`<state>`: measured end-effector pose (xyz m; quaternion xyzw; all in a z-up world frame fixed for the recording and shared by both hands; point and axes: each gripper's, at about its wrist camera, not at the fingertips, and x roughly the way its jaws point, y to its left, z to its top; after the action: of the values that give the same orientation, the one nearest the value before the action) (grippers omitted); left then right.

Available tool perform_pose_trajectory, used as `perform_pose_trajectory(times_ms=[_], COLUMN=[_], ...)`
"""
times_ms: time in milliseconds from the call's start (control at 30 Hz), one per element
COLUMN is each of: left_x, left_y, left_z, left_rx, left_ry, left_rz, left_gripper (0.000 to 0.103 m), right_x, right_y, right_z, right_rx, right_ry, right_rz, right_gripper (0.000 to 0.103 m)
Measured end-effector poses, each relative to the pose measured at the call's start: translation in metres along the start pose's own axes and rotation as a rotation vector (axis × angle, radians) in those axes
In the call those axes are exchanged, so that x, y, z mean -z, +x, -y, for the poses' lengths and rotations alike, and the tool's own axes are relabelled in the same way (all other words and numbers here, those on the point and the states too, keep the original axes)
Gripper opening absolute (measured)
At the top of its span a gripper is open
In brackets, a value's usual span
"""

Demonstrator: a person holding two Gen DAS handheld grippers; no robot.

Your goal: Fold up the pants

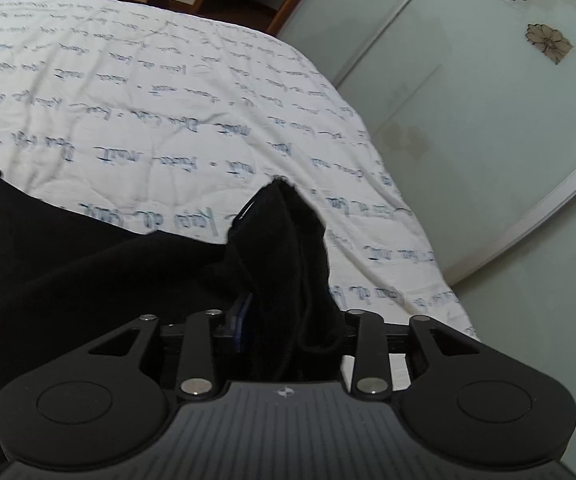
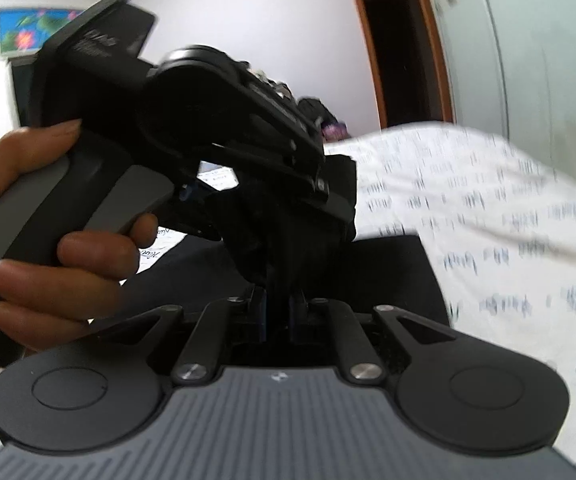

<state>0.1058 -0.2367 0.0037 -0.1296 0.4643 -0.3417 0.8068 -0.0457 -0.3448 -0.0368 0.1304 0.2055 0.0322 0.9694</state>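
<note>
Over the script-printed bedsheet (image 1: 167, 92), black pants (image 1: 47, 280) partly lifted: left gripper (image 1: 283, 320) and right gripper (image 2: 277, 304) each pinch bunched cloth. Fold underway, apparently unfinished.

The left tongs (image 1: 283, 320) point down and forward, their jaws a little apart with a thick bunch of black pants (image 1: 283, 240) standing up between them. The right tongs (image 2: 277, 312) are pinched nearly closed on a fold of the same cloth. A hand (image 2: 43, 240) wraps the left tool's grey handle, thumb on top and fingers (image 2: 99, 248) curled beneath.
</note>
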Motion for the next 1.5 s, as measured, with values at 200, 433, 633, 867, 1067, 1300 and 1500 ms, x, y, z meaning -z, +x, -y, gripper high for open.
perform_pose_trajectory(times_ms=[200, 433, 633, 867, 1067, 1300, 1500], left_x=[-0.002, 0.014, 0.048, 0.061, 0.058, 0.051, 0.050], left_y=[-0.030, -0.062, -0.074, -0.080, -0.084, -0.085, -0.090], left_z=[0.004, -0.045, -0.079, -0.073, -0.075, -0.087, -0.093], left_rx=[0.013, -0.104, -0.177, -0.159, -0.168, -0.177, -0.183], left_ry=[0.048, 0.043, 0.065, 0.114, 0.109, 0.074, 0.063], left_rz=[0.109, 0.120, 0.088, 0.092, 0.114, 0.110, 0.105], left_gripper=[0.075, 0.076, 0.076, 0.076, 0.076, 0.076, 0.076], right_x=[0.004, 0.007, 0.002, -0.023, -0.009, -0.018, -0.004], right_y=[0.006, 0.001, -0.042, -0.031, -0.017, -0.034, -0.019], right_z=[0.023, 0.037, 0.046, 0.044, 0.032, 0.030, 0.043], right_rx=[0.005, 0.031, 0.127, 0.186, 0.197, 0.222, 0.261], right_ry=[0.107, 0.156, 0.156, 0.093, 0.033, -0.013, 0.004], right_rz=[-0.039, -0.075, -0.044, 0.006, -0.063, 0.008, -0.084], right_gripper=[0.018, 0.029, 0.033, 0.036, 0.015, 0.007, 0.007])
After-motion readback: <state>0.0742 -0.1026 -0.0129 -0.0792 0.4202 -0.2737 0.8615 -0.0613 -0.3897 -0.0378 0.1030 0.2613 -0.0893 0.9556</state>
